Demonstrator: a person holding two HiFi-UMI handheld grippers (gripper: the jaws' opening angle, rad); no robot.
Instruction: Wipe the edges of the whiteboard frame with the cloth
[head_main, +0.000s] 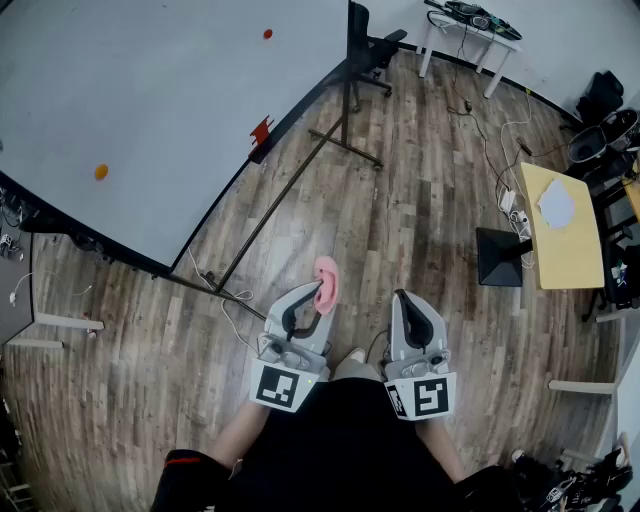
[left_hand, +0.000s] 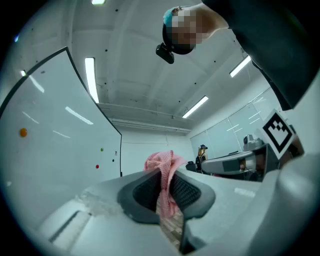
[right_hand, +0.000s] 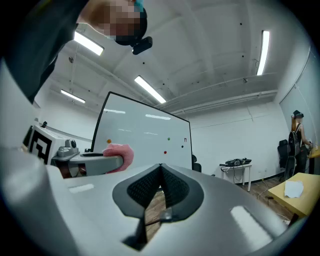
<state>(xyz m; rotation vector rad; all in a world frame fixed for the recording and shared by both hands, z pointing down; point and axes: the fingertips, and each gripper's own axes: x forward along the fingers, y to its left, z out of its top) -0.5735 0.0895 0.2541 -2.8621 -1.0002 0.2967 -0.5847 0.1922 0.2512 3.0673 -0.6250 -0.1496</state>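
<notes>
A large whiteboard (head_main: 150, 110) with a black frame (head_main: 300, 105) stands on a wheeled stand at the upper left of the head view, with coloured magnets on it. My left gripper (head_main: 318, 290) is shut on a pink cloth (head_main: 326, 280), held low over the wooden floor, well apart from the board. The cloth (left_hand: 163, 172) sticks up between the closed jaws in the left gripper view. My right gripper (head_main: 402, 298) sits beside it, shut with nothing in it. The whiteboard (right_hand: 145, 137) shows ahead in the right gripper view.
The stand's black legs (head_main: 340, 140) and a cable lie on the floor ahead. A black chair (head_main: 372, 50) stands behind the board. A yellow table (head_main: 562, 225) with paper is at the right, a white table (head_main: 470, 30) at the back.
</notes>
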